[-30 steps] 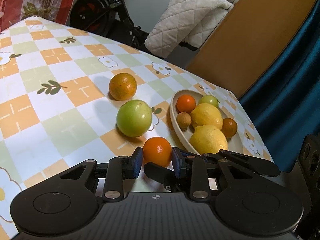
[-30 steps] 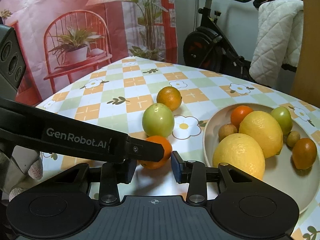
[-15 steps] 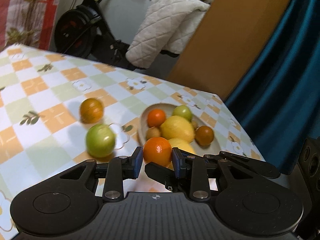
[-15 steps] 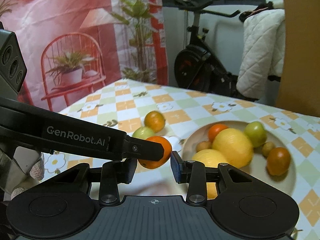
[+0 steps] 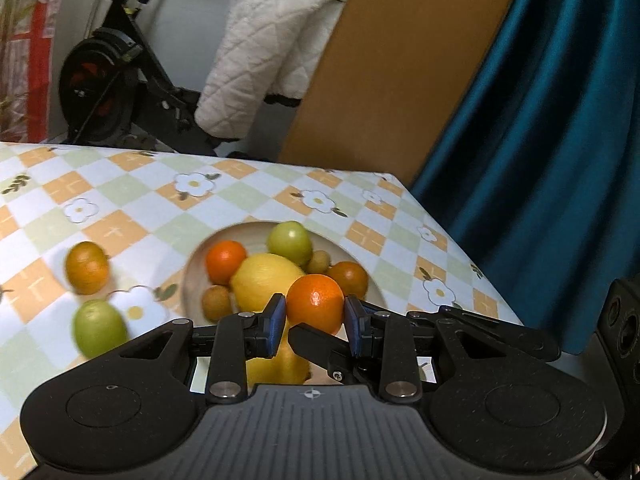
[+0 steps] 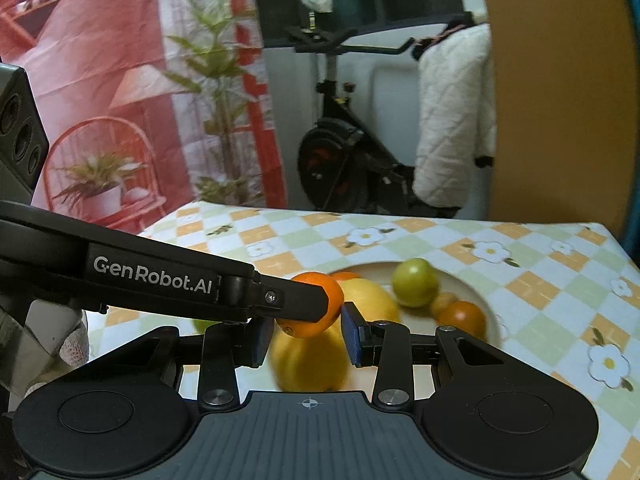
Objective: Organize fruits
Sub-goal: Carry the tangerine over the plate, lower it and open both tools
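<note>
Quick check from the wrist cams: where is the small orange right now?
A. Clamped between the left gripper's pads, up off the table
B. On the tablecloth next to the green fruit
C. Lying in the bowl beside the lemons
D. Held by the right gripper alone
A: the orange sits pinched between the left gripper pads, above the bowl, not resting in it.

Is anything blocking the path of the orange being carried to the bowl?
Nothing visible. The orange is clamped by both grippers, left gripper and right gripper, above the bowl. The lemons directly beneath crowd the near side, so landing room is tight.
</note>
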Demonstrator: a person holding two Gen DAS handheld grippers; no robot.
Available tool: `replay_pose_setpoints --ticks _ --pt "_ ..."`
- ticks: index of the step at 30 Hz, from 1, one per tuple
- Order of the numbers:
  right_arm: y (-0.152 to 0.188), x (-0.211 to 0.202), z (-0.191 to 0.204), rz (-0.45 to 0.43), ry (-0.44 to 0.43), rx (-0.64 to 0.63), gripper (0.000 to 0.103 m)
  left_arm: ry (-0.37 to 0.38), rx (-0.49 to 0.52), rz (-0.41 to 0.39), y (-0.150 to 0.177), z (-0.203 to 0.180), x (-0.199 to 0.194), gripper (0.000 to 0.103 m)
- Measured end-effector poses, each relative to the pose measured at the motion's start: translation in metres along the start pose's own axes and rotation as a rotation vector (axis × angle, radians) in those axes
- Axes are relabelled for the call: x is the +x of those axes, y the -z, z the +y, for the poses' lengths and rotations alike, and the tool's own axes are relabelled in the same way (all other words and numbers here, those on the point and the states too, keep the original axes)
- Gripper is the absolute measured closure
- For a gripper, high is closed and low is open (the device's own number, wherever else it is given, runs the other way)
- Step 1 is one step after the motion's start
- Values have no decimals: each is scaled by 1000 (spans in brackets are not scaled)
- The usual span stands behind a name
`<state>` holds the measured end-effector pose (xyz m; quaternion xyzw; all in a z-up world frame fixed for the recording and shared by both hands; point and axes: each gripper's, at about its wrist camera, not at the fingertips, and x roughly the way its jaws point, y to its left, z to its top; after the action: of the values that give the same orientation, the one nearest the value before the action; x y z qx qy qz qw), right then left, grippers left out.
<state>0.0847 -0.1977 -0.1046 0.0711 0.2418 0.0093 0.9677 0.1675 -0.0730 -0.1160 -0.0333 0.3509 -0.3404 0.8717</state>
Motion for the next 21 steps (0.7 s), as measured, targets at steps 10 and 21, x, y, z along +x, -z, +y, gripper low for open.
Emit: replay_pose_setpoints --ticks 10,21 --pt "14 8 -51 16 62 112 68 7 66 91 -7 -24 54 69" --pt "26 36 -75 62 62 184 69 -42 78 152 -6 -23 81 69"
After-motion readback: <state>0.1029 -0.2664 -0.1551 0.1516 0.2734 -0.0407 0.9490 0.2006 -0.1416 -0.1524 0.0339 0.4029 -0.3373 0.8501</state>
